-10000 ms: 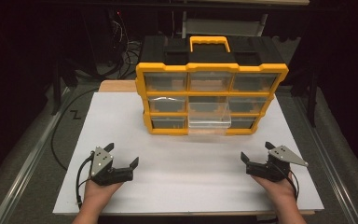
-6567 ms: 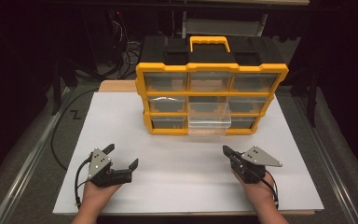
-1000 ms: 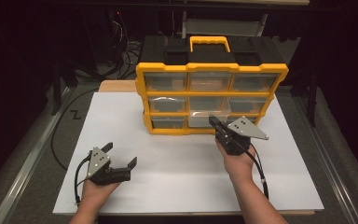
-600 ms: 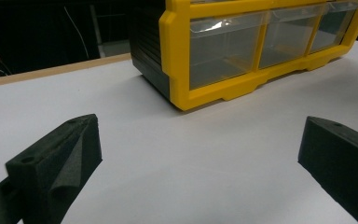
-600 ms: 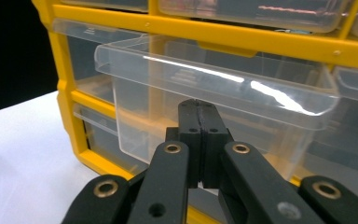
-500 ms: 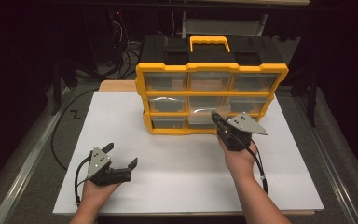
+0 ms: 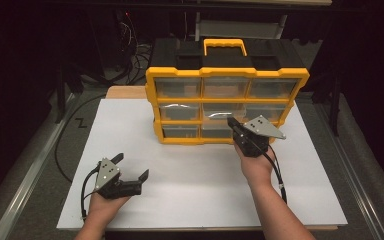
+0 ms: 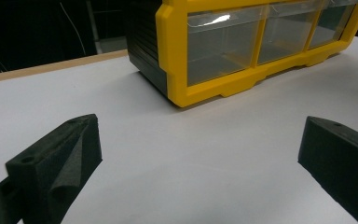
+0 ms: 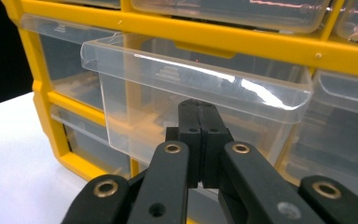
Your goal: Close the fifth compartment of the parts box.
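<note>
While the yellow organizer stands at the far middle of the white board, its middle clear drawer projects partly out. The right gripper sits against that drawer's front, jaws pressed together with nothing between them. The left gripper rests near the board's front left, jaws spread wide and empty.

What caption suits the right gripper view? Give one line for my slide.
Right gripper, jaws shut, against the front of a clear drawer pulled partway out of a yellow organizer.
</note>
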### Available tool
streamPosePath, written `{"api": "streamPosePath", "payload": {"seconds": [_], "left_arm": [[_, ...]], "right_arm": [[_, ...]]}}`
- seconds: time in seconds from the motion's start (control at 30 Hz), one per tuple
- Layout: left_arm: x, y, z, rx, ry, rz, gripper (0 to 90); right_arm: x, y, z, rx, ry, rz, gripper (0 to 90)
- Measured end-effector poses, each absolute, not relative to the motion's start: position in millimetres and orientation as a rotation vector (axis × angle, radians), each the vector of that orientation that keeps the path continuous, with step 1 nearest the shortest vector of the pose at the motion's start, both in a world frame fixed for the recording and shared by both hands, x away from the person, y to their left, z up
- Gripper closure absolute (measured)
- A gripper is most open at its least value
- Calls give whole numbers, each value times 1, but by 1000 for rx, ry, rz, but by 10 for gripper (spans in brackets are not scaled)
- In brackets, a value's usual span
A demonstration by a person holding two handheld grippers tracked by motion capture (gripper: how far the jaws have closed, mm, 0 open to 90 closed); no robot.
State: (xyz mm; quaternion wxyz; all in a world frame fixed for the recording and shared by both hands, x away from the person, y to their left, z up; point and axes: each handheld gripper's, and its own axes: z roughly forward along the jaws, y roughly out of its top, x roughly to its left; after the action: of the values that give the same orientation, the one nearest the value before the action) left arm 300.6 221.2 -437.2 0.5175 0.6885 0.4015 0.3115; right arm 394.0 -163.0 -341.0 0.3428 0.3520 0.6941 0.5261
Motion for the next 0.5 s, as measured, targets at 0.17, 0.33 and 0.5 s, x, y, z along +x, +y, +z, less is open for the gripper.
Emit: {"api": "streamPosePath", "payload": {"seconds": [0.17, 0.33, 0.5], "left_arm": [[299, 222, -437, 1649, 961, 748, 1], [300, 222, -437, 1647, 964, 748, 1], [300, 222, -437, 1647, 960, 747, 0]], "right_arm": [[400, -162, -336, 924, 1802, 1353, 900], [408, -160, -336, 942, 1804, 1336, 900], [415, -159, -338, 955, 1805, 1315, 900]]}}
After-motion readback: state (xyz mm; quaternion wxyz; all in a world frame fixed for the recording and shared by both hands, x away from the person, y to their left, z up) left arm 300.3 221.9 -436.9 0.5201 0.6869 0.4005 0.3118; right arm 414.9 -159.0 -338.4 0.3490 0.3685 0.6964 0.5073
